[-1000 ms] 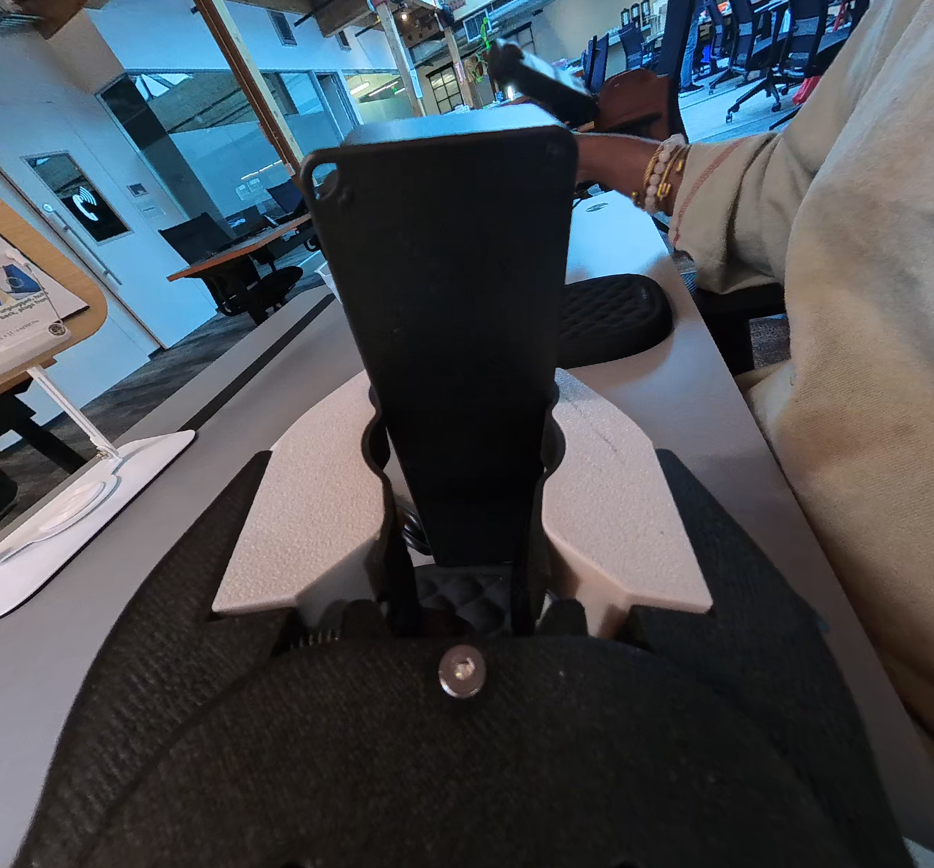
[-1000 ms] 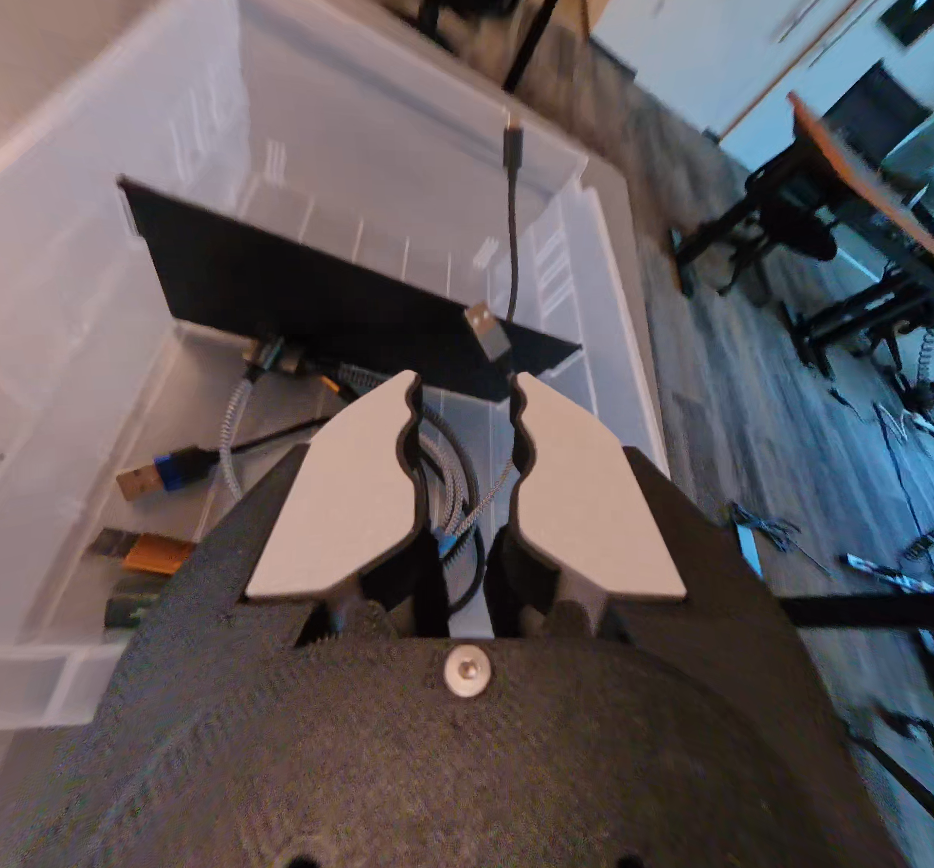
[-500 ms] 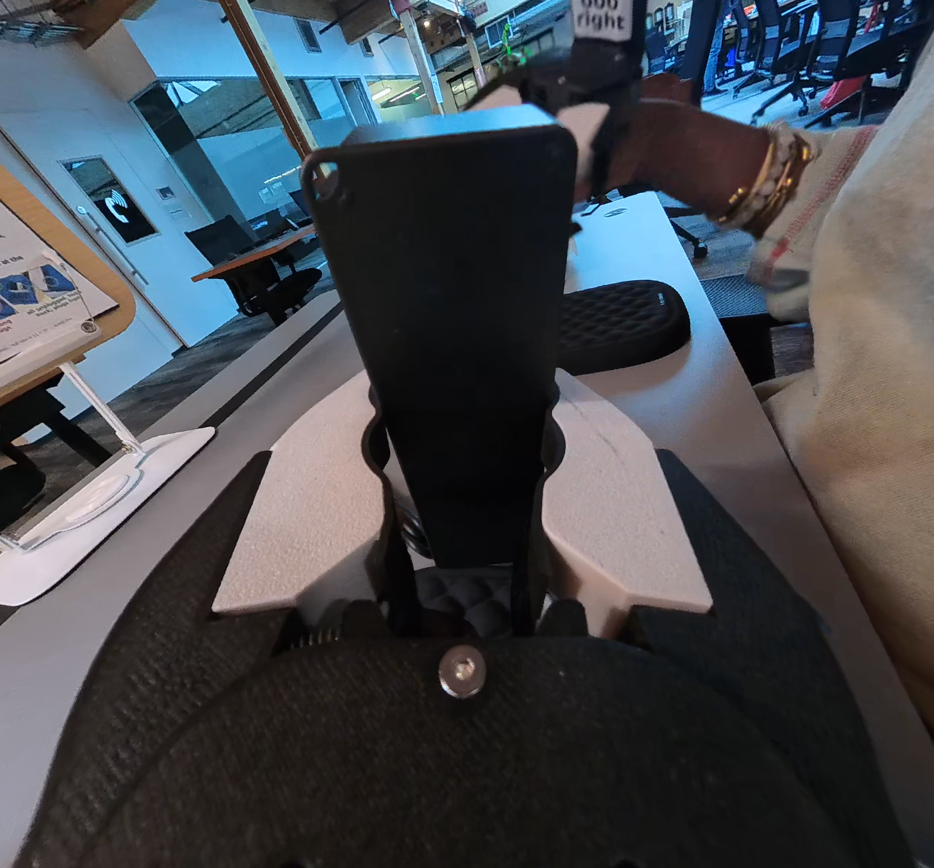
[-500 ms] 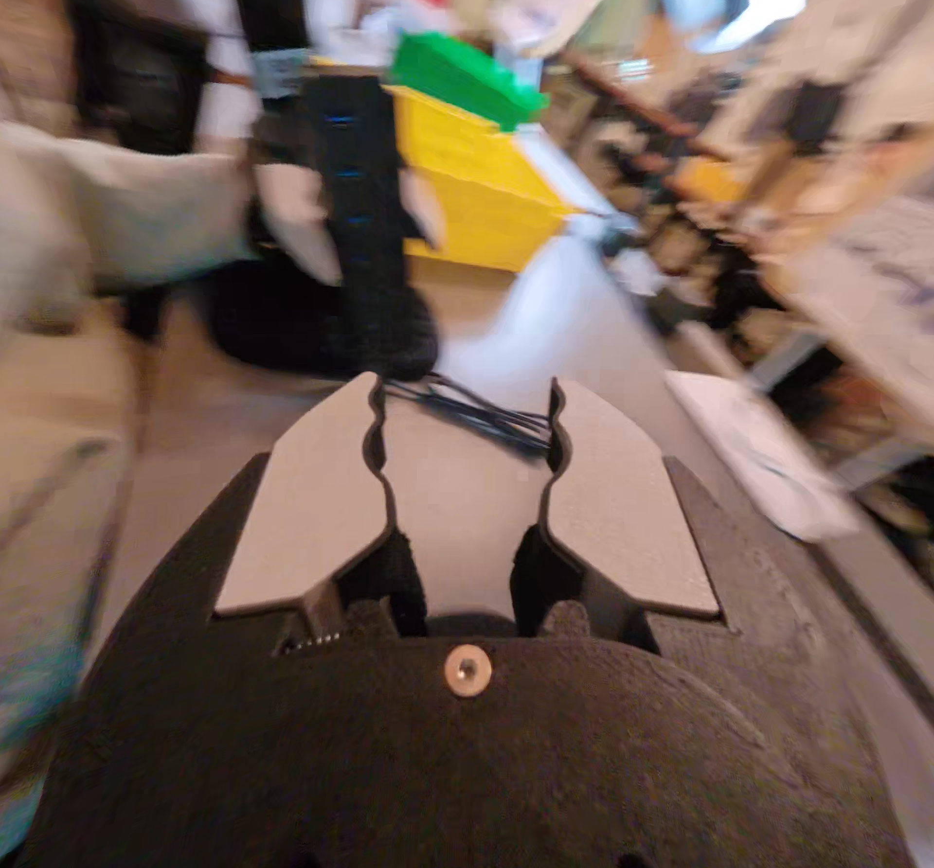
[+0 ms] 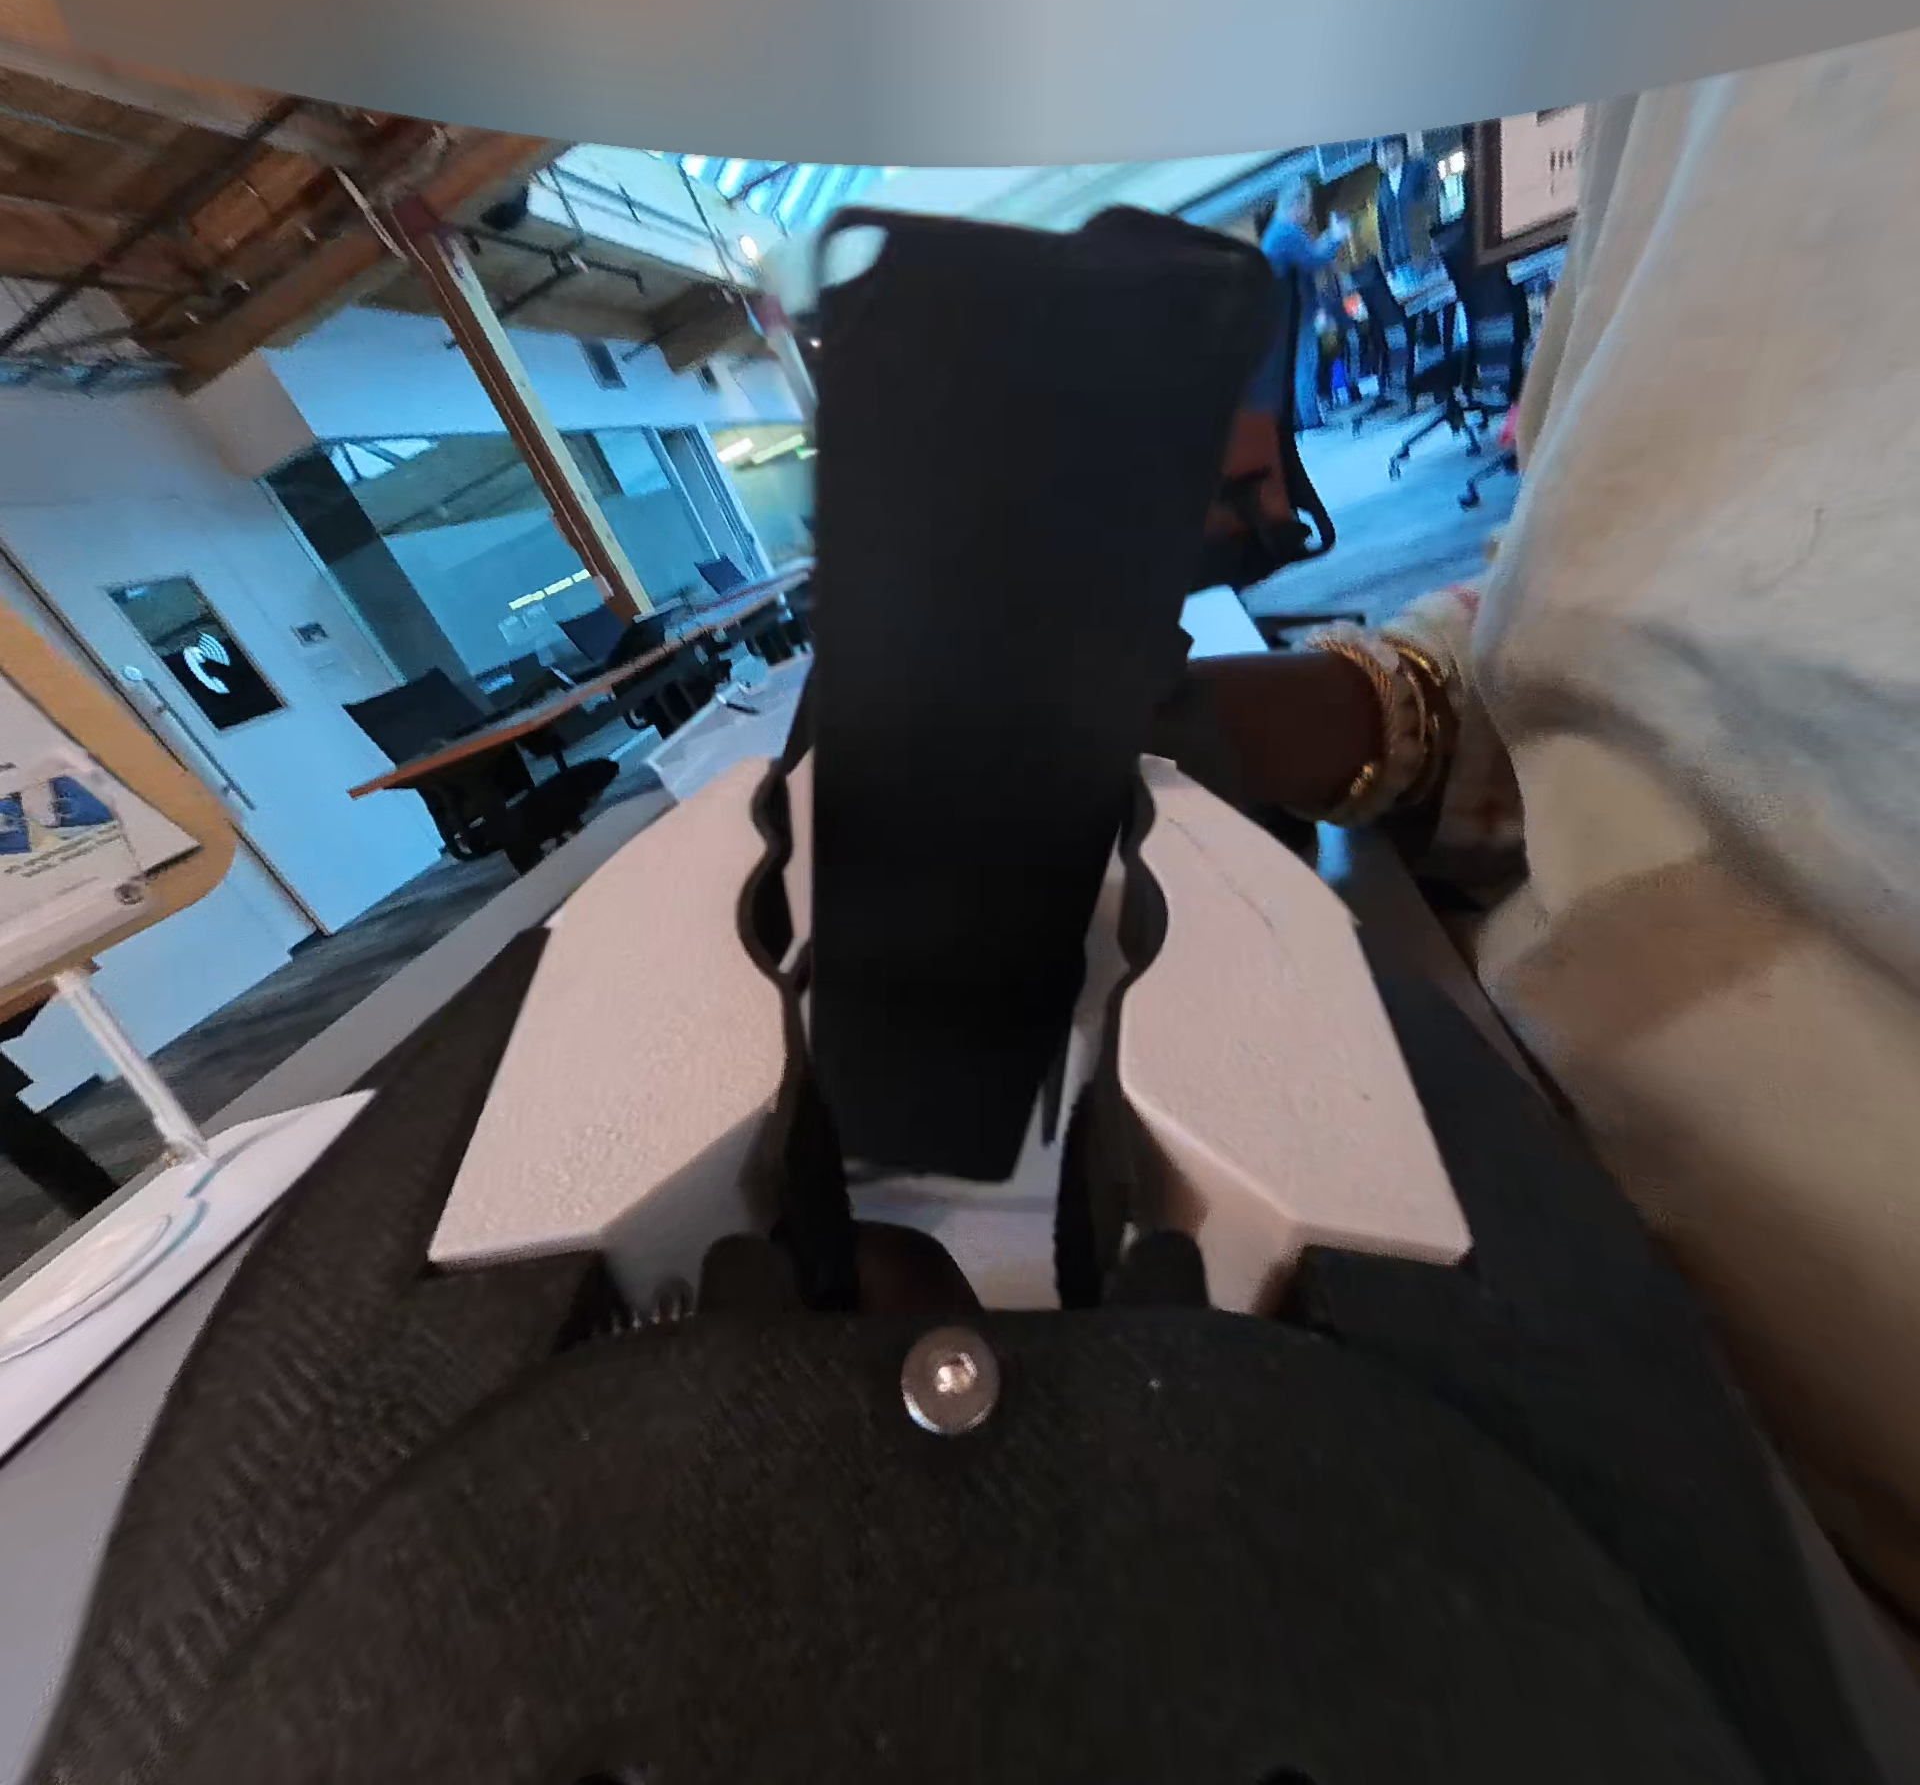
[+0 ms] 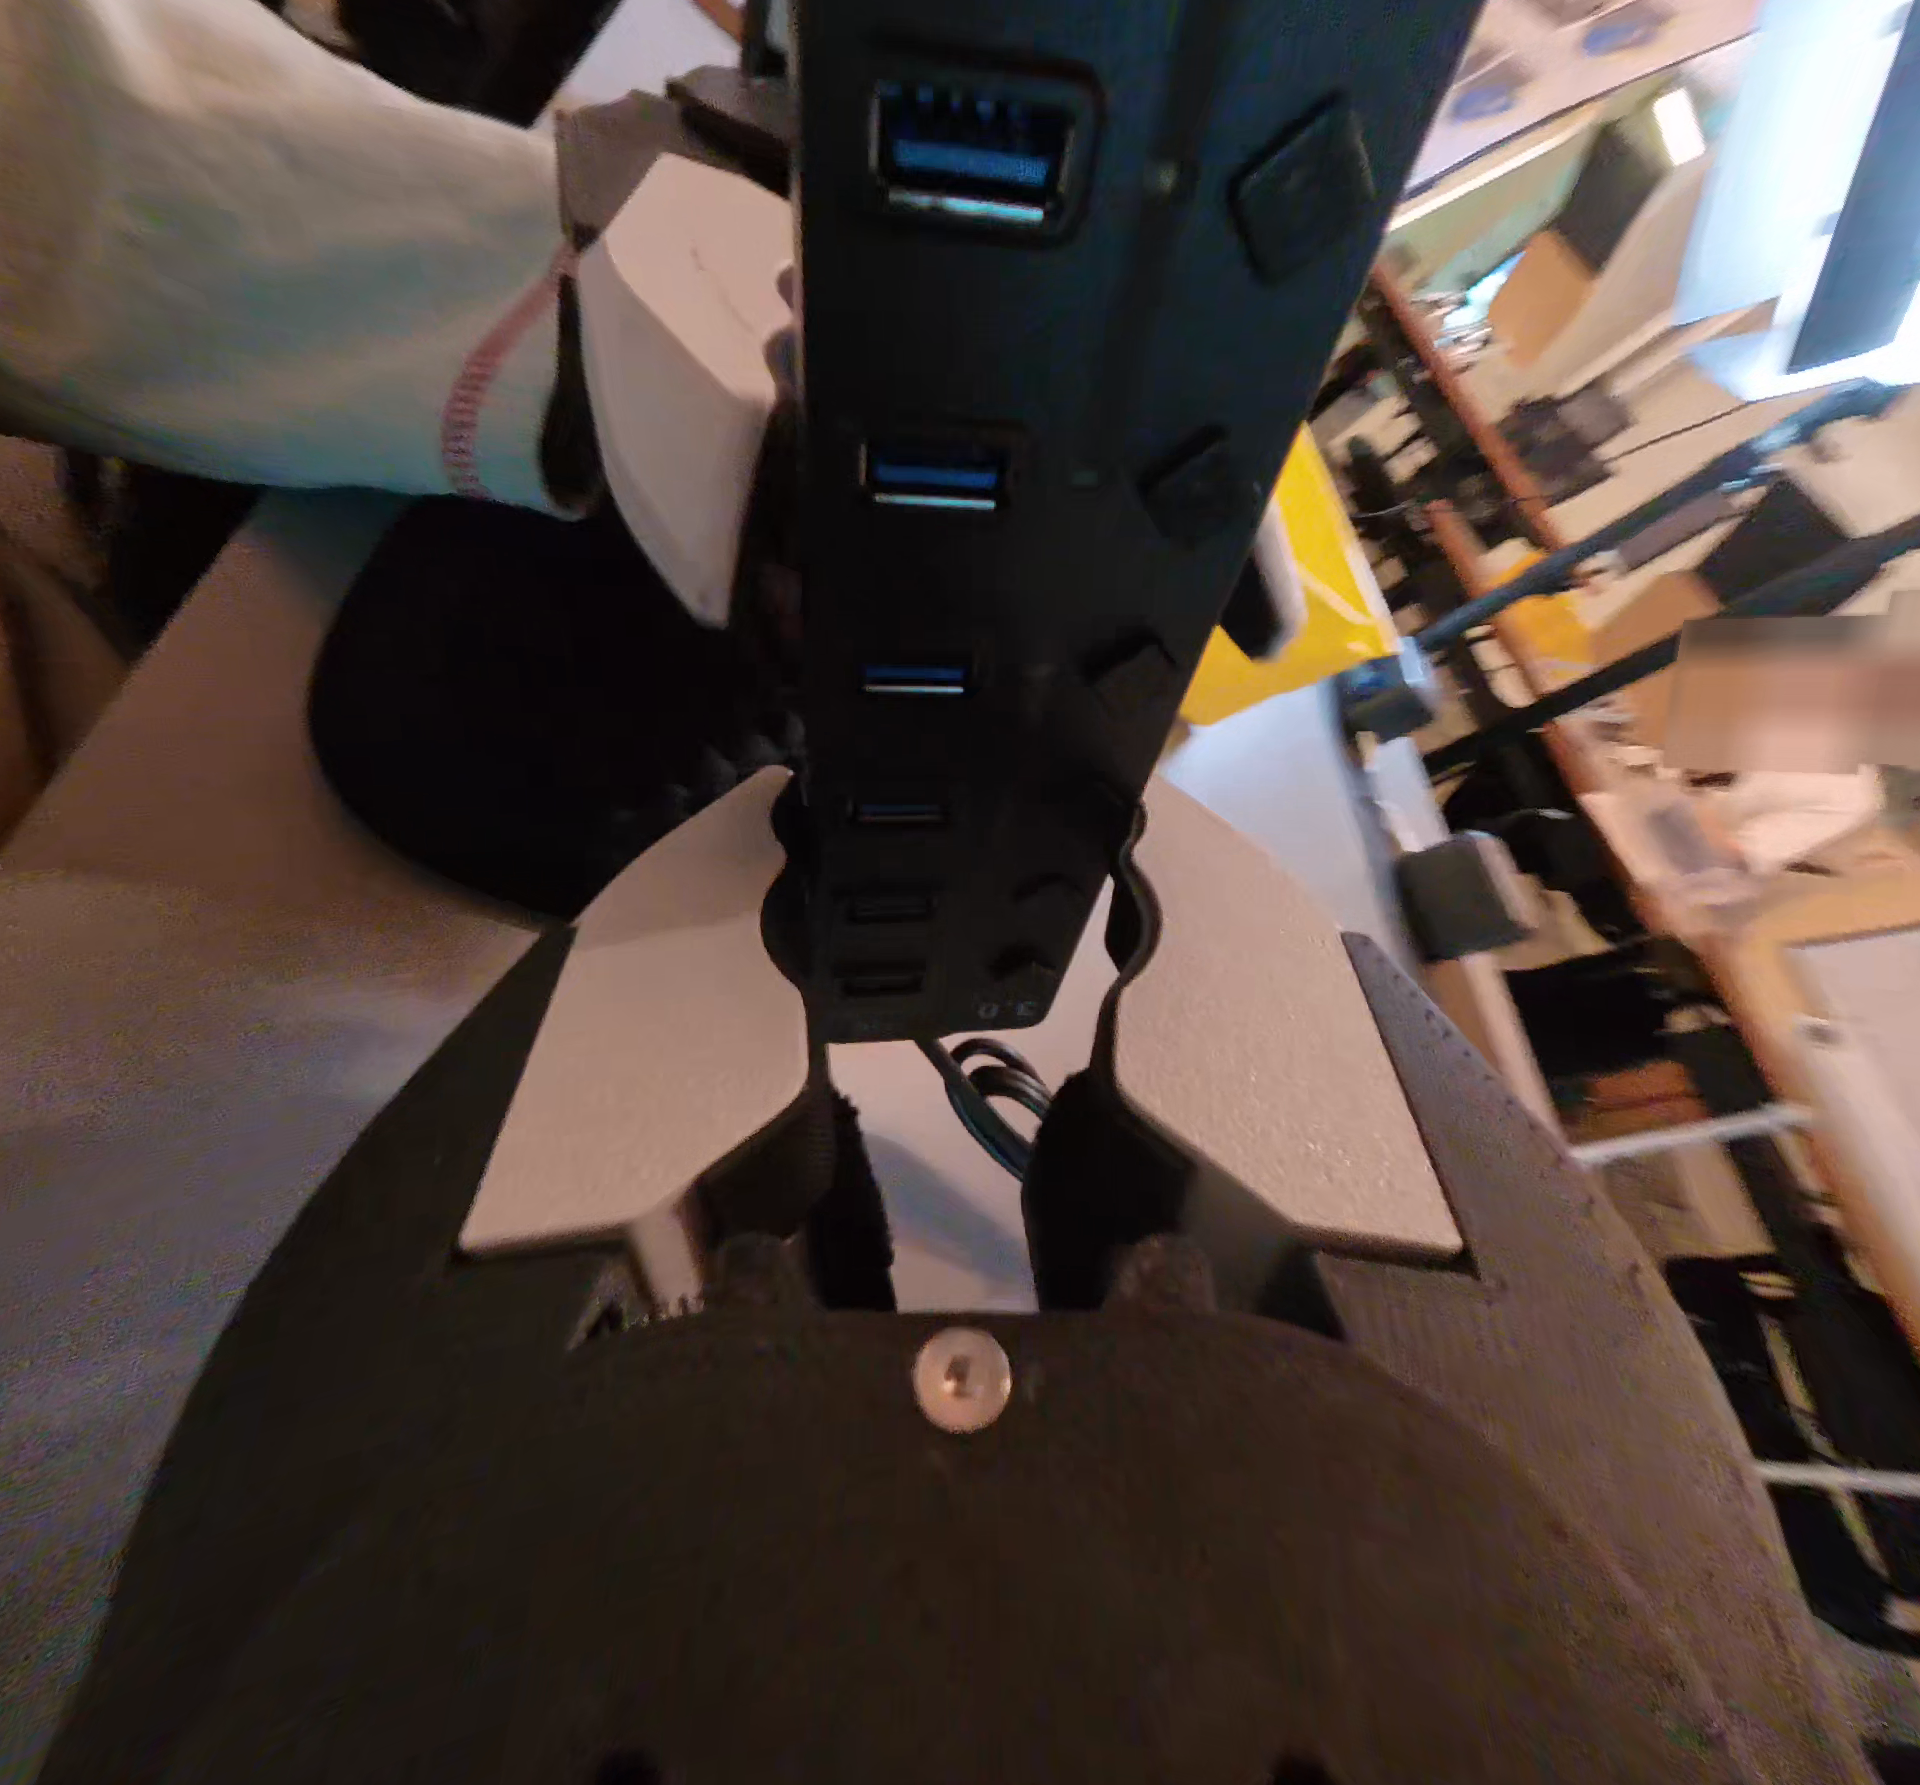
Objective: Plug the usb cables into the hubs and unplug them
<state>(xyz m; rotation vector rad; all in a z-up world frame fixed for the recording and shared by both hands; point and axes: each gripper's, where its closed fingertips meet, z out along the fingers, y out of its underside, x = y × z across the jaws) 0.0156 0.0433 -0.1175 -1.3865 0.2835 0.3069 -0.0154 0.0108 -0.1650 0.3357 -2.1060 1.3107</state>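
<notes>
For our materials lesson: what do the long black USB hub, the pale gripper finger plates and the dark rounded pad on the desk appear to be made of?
Long black USB hub: likely matte moulded plastic; dull surface, sharply cut ports. Pale gripper finger plates: probably printed or moulded plastic; fine grainy finish. Dark rounded pad: possibly rubber or foam; too blurred to be sure.

- I see a light grey table (image 6: 156,956) running under both views.
- A black textured pad (image 6: 540,696) lies on it, near the person's sleeve.
- A white stand base (image 5: 125,1257) rests at its left edge.
- A bundle of thin black cable (image 6: 992,1091) lies on it too.
</notes>
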